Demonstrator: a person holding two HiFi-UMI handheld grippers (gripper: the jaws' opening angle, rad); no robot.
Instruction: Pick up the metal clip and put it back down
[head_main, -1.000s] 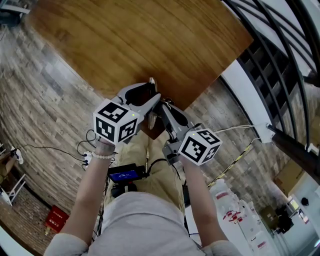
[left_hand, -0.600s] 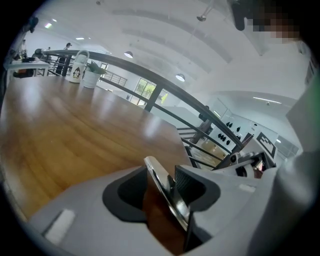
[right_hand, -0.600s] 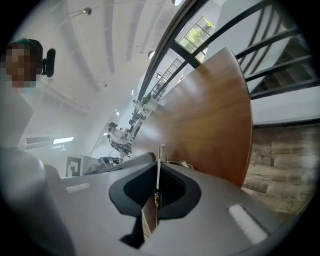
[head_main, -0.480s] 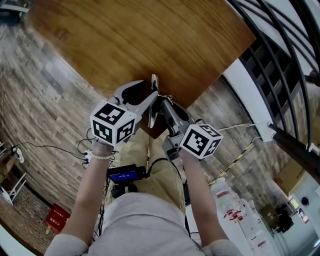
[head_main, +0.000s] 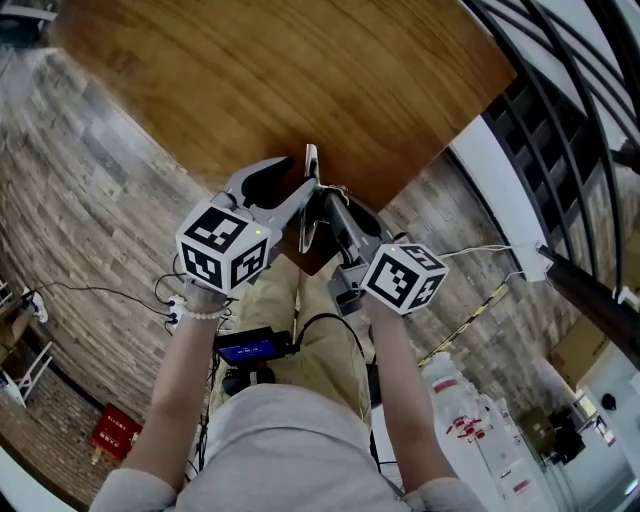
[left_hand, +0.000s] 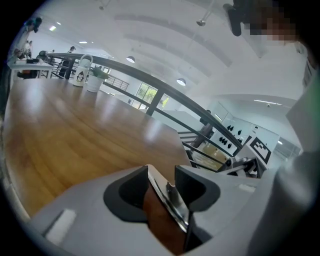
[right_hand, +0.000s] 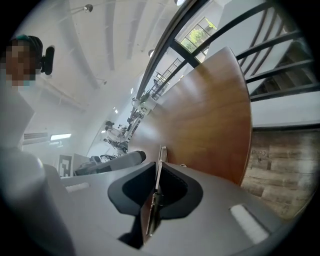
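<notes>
A thin metal clip (head_main: 310, 165) stands on edge just above the near corner of the wooden table (head_main: 300, 70). My left gripper (head_main: 303, 186) holds it from the left. In the left gripper view the clip (left_hand: 172, 200) crosses the gap at a slant, touching the left jaw's tip and lying along the right jaw. My right gripper (head_main: 323, 197) comes in from the right. In the right gripper view the clip (right_hand: 159, 165) sits upright in a narrow slit between the jaws, which have just been opening a little and still lie against it.
A black railing (head_main: 560, 90) and a white ledge run along the right. Wood-look floor surrounds the table. Cables (head_main: 470, 260), a red box (head_main: 115, 438) and white bottles (head_main: 470, 420) lie on the floor. A small device (head_main: 250, 350) rests on the person's lap.
Hardly anything differs. Both grippers stay at the table's near corner with the clip between them, shifted only slightly in the picture.
</notes>
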